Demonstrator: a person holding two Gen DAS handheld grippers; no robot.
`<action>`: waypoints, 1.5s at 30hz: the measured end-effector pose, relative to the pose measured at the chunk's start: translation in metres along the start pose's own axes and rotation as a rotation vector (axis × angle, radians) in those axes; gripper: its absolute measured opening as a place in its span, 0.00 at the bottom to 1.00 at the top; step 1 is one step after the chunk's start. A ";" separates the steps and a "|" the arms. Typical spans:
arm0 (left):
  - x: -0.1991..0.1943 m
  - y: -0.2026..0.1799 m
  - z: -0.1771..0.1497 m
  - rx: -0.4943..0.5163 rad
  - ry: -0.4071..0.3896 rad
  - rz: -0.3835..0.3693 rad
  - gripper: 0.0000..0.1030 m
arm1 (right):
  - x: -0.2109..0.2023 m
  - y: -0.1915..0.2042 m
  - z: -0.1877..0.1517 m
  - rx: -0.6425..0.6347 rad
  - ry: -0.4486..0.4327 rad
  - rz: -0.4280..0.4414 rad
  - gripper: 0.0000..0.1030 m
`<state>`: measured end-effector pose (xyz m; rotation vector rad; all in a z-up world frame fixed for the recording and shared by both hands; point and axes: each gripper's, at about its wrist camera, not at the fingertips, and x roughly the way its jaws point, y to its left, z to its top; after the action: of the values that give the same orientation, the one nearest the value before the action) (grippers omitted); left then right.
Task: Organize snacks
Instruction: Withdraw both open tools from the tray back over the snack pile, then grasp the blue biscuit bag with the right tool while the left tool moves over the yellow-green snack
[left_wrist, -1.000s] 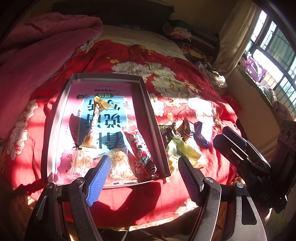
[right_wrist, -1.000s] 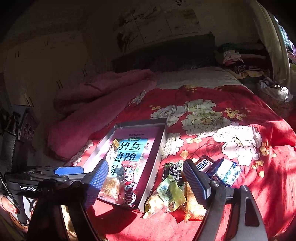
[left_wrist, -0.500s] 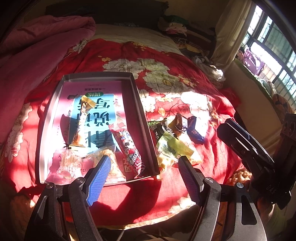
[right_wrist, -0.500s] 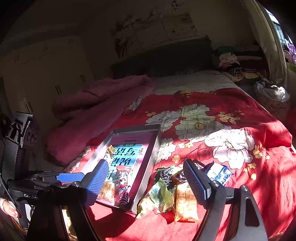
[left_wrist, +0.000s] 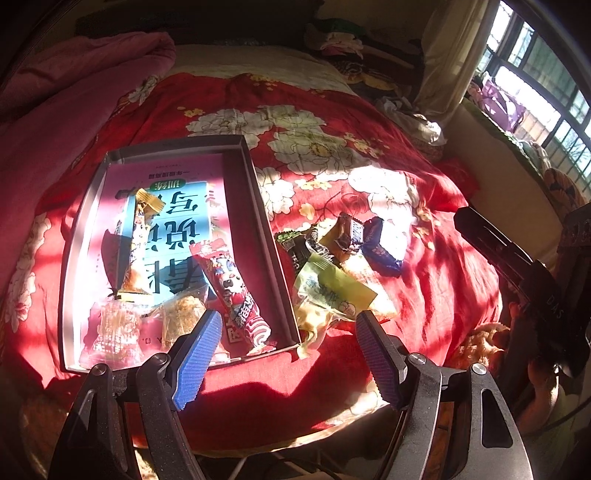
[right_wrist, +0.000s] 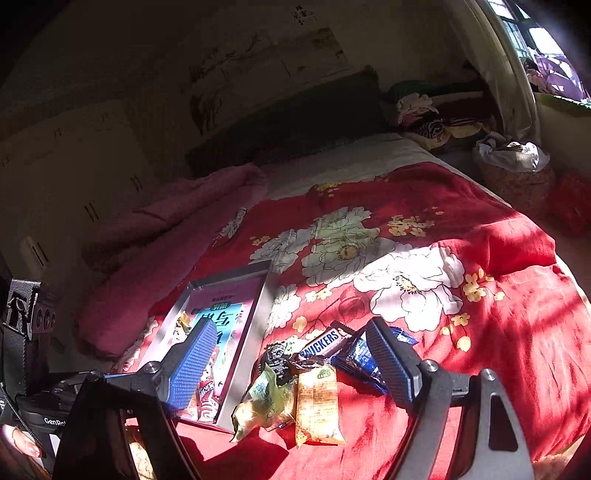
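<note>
A grey tray (left_wrist: 275, 258) lies on the red flowered bedspread and holds a red wrapper (left_wrist: 232, 295), a long stick snack (left_wrist: 135, 243) and clear packets (left_wrist: 118, 325). Right of the tray is a loose pile: a green-yellow packet (left_wrist: 332, 291), a Snickers bar (left_wrist: 349, 236), a blue packet (left_wrist: 380, 247) and a dark packet (left_wrist: 299, 251). My left gripper (left_wrist: 288, 316) hovers open above the tray's near right corner. My right gripper (right_wrist: 290, 325) is open and empty just short of the Snickers bar (right_wrist: 321, 341), blue packet (right_wrist: 364, 358) and orange packet (right_wrist: 317, 406).
A pink quilt (left_wrist: 74, 92) is bunched left of the tray. Clothes (right_wrist: 436, 122) are heaped at the bed's far end by a curtain and window. The bed's front edge runs just below both grippers. The right gripper's black body (left_wrist: 517, 266) shows at the right edge.
Both grippers have slid to the right, so the tray and the pile sit further left in each view. The right gripper has also rolled. Both stayed open and empty.
</note>
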<state>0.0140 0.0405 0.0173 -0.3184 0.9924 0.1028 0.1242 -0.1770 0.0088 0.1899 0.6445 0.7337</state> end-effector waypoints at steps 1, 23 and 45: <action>0.001 -0.001 0.000 0.003 0.003 -0.001 0.74 | 0.000 -0.005 0.000 0.020 0.001 0.000 0.80; 0.046 -0.042 -0.008 0.175 0.098 0.021 0.74 | 0.005 -0.052 -0.001 0.166 0.035 -0.076 0.80; 0.098 -0.072 -0.004 0.522 0.265 0.261 0.56 | 0.027 -0.072 -0.009 0.196 0.136 -0.121 0.80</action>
<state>0.0811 -0.0346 -0.0513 0.2841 1.2782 0.0350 0.1749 -0.2123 -0.0384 0.2798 0.8514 0.5704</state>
